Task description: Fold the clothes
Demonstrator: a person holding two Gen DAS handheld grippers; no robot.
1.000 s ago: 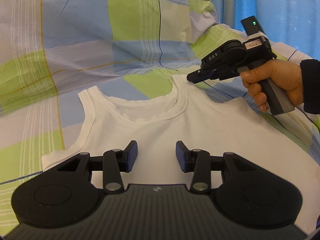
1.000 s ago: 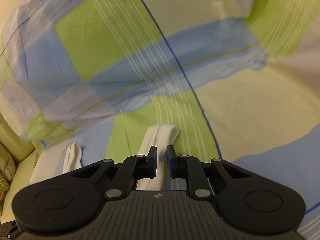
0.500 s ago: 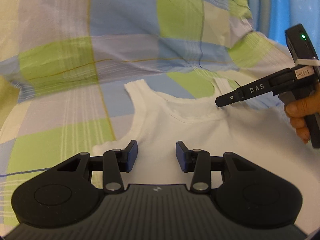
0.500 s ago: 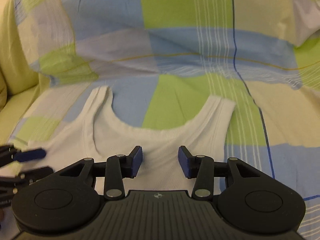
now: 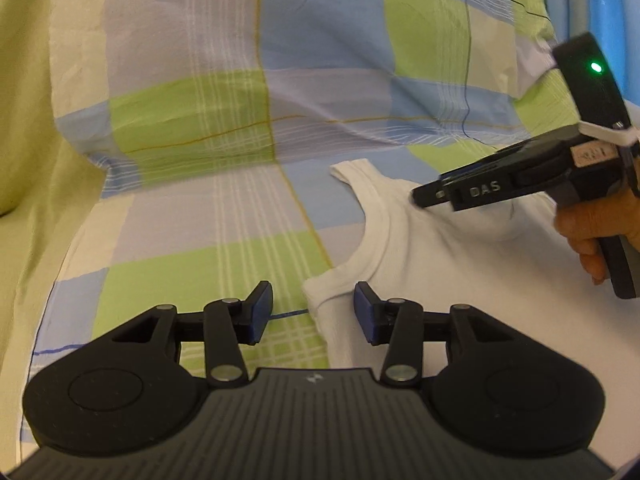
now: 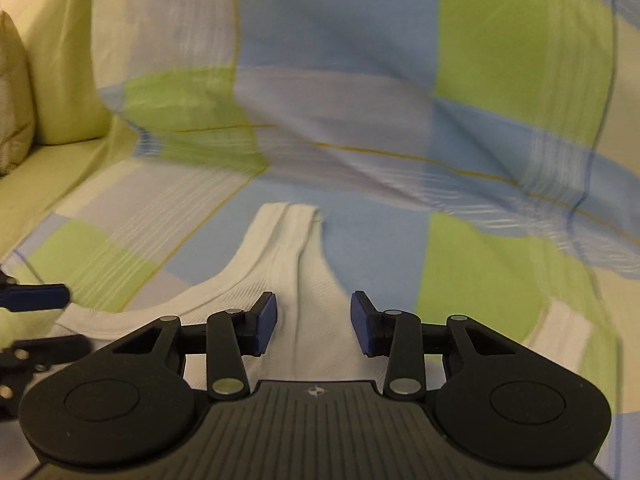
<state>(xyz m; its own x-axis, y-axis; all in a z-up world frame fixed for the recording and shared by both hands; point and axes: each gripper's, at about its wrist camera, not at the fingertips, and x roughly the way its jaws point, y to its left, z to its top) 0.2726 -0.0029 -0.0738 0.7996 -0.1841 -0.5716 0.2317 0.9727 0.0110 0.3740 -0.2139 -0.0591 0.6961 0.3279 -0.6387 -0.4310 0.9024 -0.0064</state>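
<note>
A white tank top (image 5: 440, 280) lies flat on a checked bedsheet (image 5: 240, 220). My left gripper (image 5: 313, 312) is open, low over the top's left armhole corner, with the fabric edge between its blue pads. In the left wrist view a hand (image 5: 592, 228) holds the right gripper (image 5: 426, 196) with its tip by the left shoulder strap (image 5: 352, 172). The right wrist view shows my right gripper (image 6: 313, 320) open just above the tank top (image 6: 312, 280), at the base of that strap (image 6: 288, 224). It holds nothing. The left gripper's blue fingertip (image 6: 36, 298) shows at the left edge.
The blue, green and white sheet rises in a rumpled mound (image 6: 360, 100) behind the top. A yellow-green cushion (image 6: 60, 60) sits at the far left. Blue curtain (image 5: 616, 8) hangs at the upper right in the left wrist view.
My right gripper let go of the right shoulder strap, opened, and swung left to the other strap. My left gripper shifted left from the top's middle to its armhole edge.
</note>
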